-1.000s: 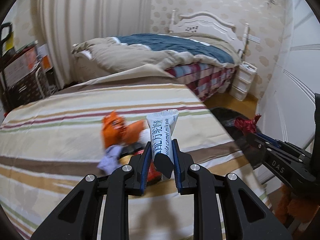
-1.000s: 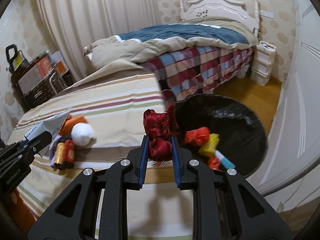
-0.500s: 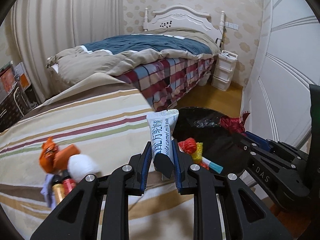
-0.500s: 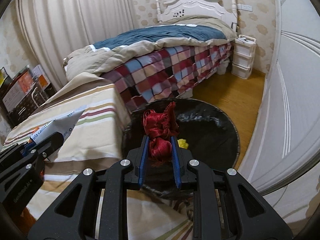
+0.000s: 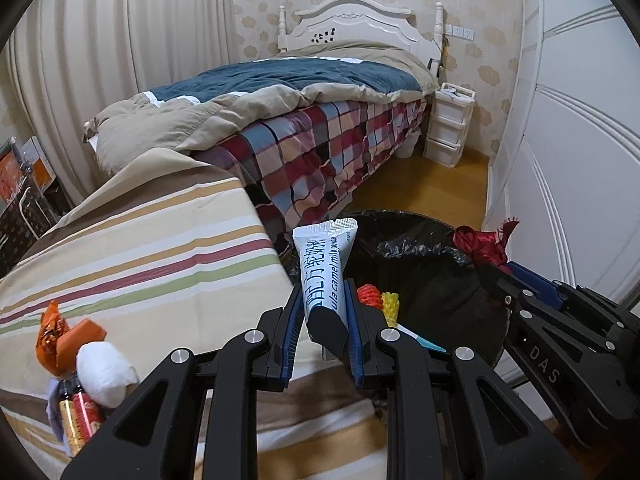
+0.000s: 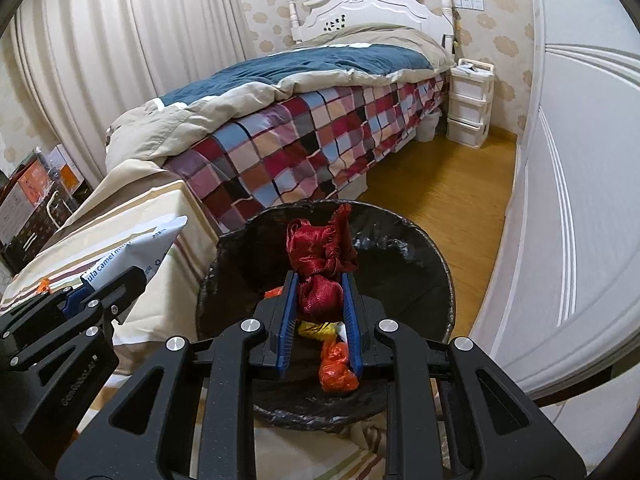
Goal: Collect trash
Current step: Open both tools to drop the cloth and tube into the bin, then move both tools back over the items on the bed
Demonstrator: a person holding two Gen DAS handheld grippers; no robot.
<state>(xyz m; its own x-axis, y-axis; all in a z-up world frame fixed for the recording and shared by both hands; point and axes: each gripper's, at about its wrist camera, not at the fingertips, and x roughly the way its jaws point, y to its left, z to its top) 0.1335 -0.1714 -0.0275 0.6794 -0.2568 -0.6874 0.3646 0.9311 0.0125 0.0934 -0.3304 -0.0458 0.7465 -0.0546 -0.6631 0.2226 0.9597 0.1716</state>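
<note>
Tube upright in left jaws, crimped end up, cap down

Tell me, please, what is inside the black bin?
The bin holds an orange net, a yellow net and a teal-tipped stick; the right gripper and its ribbon cover the rest.

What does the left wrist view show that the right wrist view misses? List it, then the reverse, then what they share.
Only the left wrist view: a white wad and small bottles on the striped cover.
Only the right wrist view: the whole bin rim.
Both: the left gripper shut on the milk-powder sachet, the right gripper shut on the red ribbon bundle.
</note>
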